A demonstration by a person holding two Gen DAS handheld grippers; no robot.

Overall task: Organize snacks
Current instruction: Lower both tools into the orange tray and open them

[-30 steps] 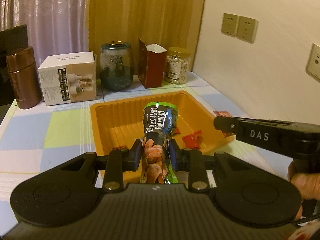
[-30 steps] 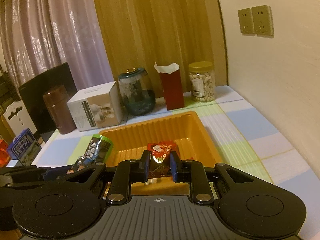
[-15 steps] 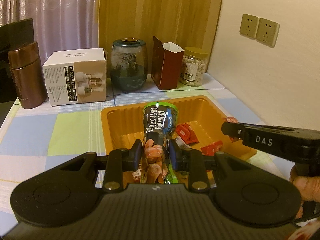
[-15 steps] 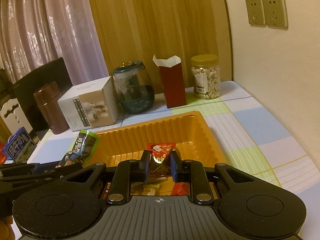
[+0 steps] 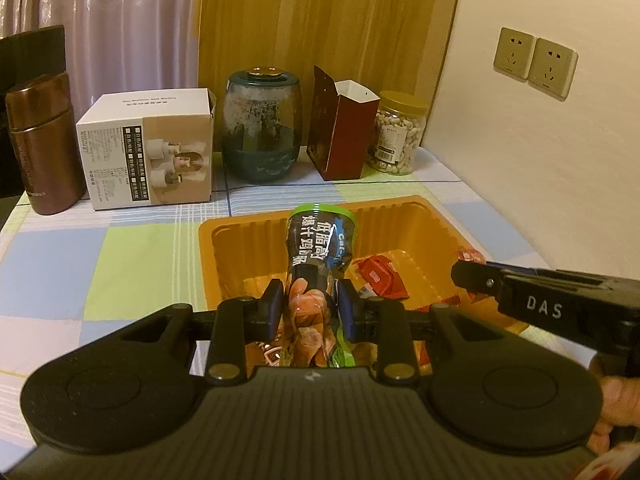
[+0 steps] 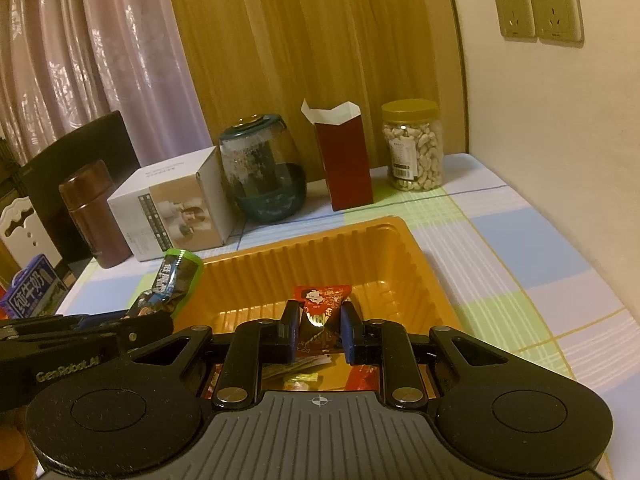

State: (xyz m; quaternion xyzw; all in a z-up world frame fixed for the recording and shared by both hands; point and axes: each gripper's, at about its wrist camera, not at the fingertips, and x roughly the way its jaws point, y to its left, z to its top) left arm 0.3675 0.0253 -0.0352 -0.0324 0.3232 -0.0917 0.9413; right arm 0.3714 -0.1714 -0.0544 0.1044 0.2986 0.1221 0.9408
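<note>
Left tongs (image 5: 309, 306) hide green packet's (image 5: 320, 248) base (unreadable).

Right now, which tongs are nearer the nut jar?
Right, by a little. The right tongs hold a red packet over the tray's jar side; the left tongs sit further left, both well short of the nut jar.

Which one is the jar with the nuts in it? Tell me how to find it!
Look past the orange tray to the row of things along the back of the table. The nut jar stands last on the right, nearest the wall, beside the dark red paper carton. It alone is clear plastic with a yellow lid, full of pale nuts.
</note>
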